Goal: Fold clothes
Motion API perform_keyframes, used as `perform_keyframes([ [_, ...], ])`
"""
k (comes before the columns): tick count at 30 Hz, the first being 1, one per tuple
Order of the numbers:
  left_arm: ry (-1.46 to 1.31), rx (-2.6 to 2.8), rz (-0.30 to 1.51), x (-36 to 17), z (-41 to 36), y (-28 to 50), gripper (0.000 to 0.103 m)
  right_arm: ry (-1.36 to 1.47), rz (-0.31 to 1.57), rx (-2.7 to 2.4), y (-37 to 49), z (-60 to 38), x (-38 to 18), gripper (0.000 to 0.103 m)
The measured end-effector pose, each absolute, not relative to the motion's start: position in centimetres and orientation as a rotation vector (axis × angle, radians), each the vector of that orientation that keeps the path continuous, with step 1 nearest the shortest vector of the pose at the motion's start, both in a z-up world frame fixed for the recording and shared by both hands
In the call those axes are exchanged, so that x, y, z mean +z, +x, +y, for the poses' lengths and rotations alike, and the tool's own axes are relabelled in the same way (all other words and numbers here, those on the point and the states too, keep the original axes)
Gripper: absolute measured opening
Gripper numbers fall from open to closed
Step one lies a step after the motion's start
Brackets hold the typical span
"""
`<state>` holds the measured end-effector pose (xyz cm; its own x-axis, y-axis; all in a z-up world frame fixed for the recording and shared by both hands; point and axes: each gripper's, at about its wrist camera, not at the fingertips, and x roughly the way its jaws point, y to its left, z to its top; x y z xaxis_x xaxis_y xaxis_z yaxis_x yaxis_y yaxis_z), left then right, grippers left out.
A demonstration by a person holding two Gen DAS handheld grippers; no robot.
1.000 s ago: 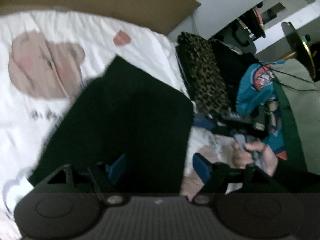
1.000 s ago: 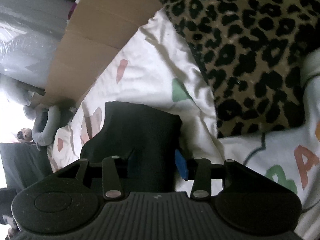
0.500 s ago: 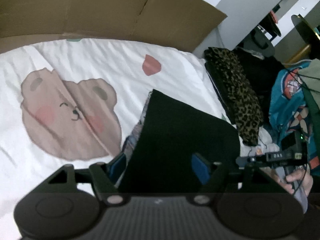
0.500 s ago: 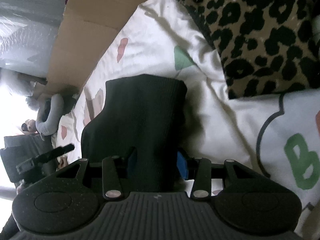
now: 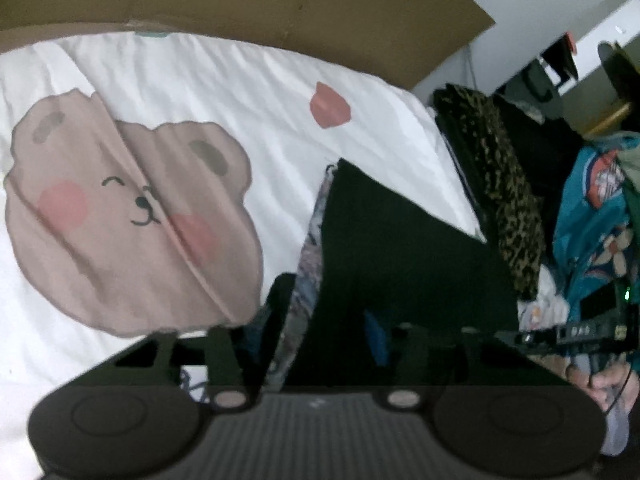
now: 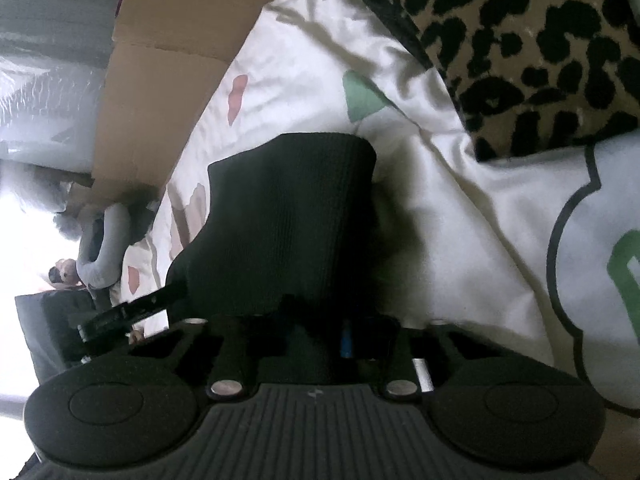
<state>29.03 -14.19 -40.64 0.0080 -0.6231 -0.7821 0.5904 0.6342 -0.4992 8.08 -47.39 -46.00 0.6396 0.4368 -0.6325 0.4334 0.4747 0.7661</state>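
A black garment (image 5: 400, 256) hangs between both grippers above a white bedsheet (image 5: 240, 92) with a brown bear print. Its pale patterned inner side shows along the left edge. My left gripper (image 5: 316, 336) is shut on the garment's near edge, and the cloth covers the gap between the fingers. In the right wrist view the same black ribbed garment (image 6: 288, 216) rises from my right gripper (image 6: 296, 332), which is shut on it. The left gripper (image 6: 120, 316) shows at the left of that view.
A brown cardboard sheet (image 5: 280, 0) stands behind the bed. A leopard-print cloth (image 5: 504, 184) lies at the right, also large in the right wrist view (image 6: 520, 40). A teal patterned garment (image 5: 592, 216) lies further right. A grey stuffed toy (image 6: 100, 248) is at far left.
Both grippers have closed tighter on the black garment. The left view has swung left and lower, so more bedsheet and the bear print show. The right gripper has come closer to the sheet.
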Motion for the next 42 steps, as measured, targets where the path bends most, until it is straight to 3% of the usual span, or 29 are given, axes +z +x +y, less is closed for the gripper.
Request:
perform_keyframes([
  [5, -0.033, -0.955, 1.262, -40.8, -14.1, 29.3, 0.041, 1.134, 0.899, 0.055, 8.3, -47.3, -44.7, 0.01],
  [8, -0.065, -0.967, 1.302, -41.6, -14.1, 29.8, 0.055, 1.134, 0.896, 0.069, 8.5, -47.0, -44.5, 0.019],
  [10, -0.088, -0.988, 1.325, -42.1, -14.3, 30.1, 0.067, 1.129, 0.906, 0.057, 8.7, -46.8, -45.0, 0.04],
  [11, -0.095, -1.002, 1.332, -42.3, -14.5, 30.1, 0.069, 1.131, 0.91, 0.052, 8.8, -46.8, -45.4, 0.04],
  [16, -0.155, -1.011, 1.361, -43.3, -14.8, 30.7, 0.07, 1.159, 0.936, 0.034, 9.8, -46.2, -47.5, 0.036],
  [17, -0.169, -1.006, 1.368, -43.4, -14.7, 30.9, 0.068, 1.157, 0.945, 0.02, 10.0, -46.1, -47.6, 0.031],
  [18, -0.167, -1.0, 1.372, -43.4, -14.6, 31.0, 0.062, 1.152, 0.957, 0.005, 10.2, -46.0, -47.7, 0.016],
  [19, -0.157, -0.996, 1.375, -43.3, -14.6, 31.1, 0.053, 1.146, 0.969, -0.009, 10.4, -46.0, -47.7, 0.012],
  [22, -0.16, -0.983, 1.396, -42.9, -14.6, 31.1, 0.041, 1.101, 0.987, -0.033, 10.9, -45.6, -47.0, 0.009],
  [27, -0.109, -0.986, 1.38, -41.6, -15.1, 30.8, 0.033, 1.007, 1.033, -0.072, 11.8, -44.8, -45.2, 0.009],
  [30, -0.114, -1.003, 1.379, -41.5, -15.1, 30.9, 0.034, 0.979, 1.04, -0.068, 12.0, -44.9, -44.6, 0.009],
  [34, -0.146, -1.007, 1.411, -42.8, -15.1, 31.2, 0.048, 0.98, 1.032, -0.066, 11.9, -45.2, -44.5, 0.009],
  [42, -0.195, -1.053, 1.457, -44.1, -15.8, 32.0, 0.056, 1.047, 1.026, -0.045, 11.8, -45.6, -46.0, 0.013],
])
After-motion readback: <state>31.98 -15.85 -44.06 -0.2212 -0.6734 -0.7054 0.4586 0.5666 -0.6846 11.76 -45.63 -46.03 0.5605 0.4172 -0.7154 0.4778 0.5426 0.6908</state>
